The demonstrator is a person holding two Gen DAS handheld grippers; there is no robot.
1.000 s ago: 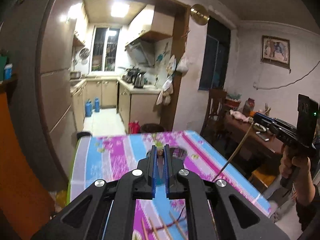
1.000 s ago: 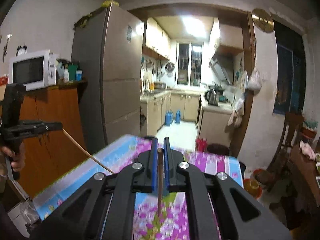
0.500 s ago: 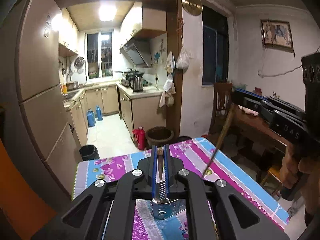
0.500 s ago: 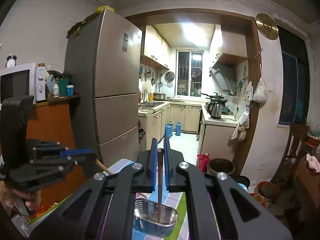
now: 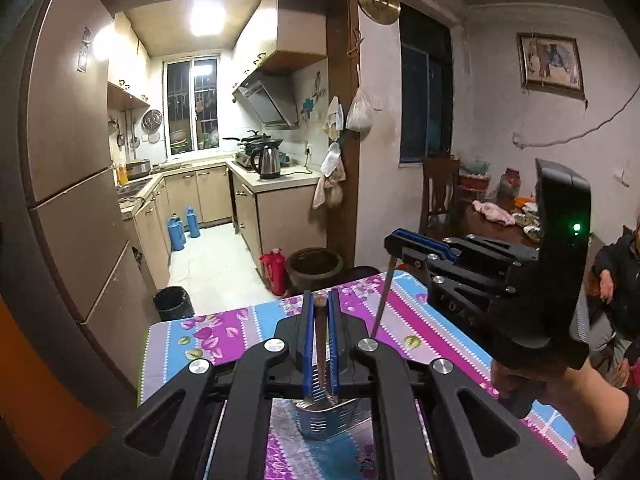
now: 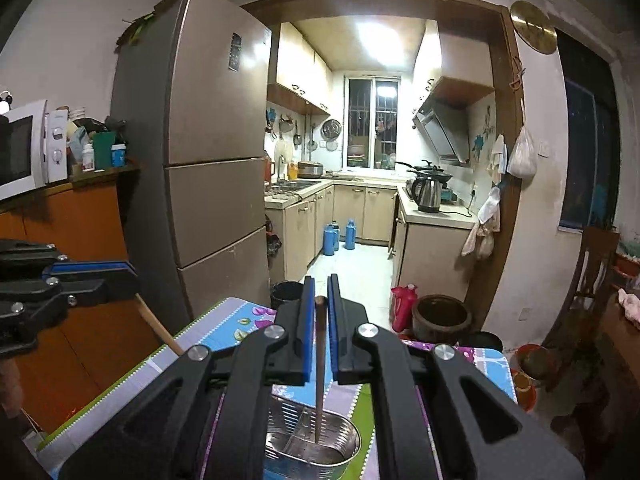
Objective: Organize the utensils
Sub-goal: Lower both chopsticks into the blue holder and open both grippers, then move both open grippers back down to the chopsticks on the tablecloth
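Observation:
My left gripper (image 5: 320, 300) is shut on a brown chopstick (image 5: 321, 344) that hangs down between its blue pads. Right under it stands a perforated metal utensil holder (image 5: 328, 424) on the flowered table (image 5: 224, 332). My right gripper (image 6: 320, 284) is shut on a second chopstick (image 6: 319, 380), whose tip points into the open top of the holder (image 6: 336, 460). Each view shows the other gripper too: the right gripper (image 5: 394, 240) with its chopstick (image 5: 382, 300) at the right, and the left gripper (image 6: 128, 280) with its slanting chopstick (image 6: 158, 328) at the left.
Beyond the table's far edge are a tall fridge (image 6: 208, 168), a black bin (image 5: 174, 302), a red thermos (image 5: 274, 270) and a clay pot (image 5: 314, 266) by the kitchen doorway. A person (image 5: 616, 272) sits at the right near a dark side table (image 5: 492, 228).
Both grippers have swung in over the table's far end, each still holding its chopstick. The metal holder has come into view under them, and the right chopstick's tip now points into it.

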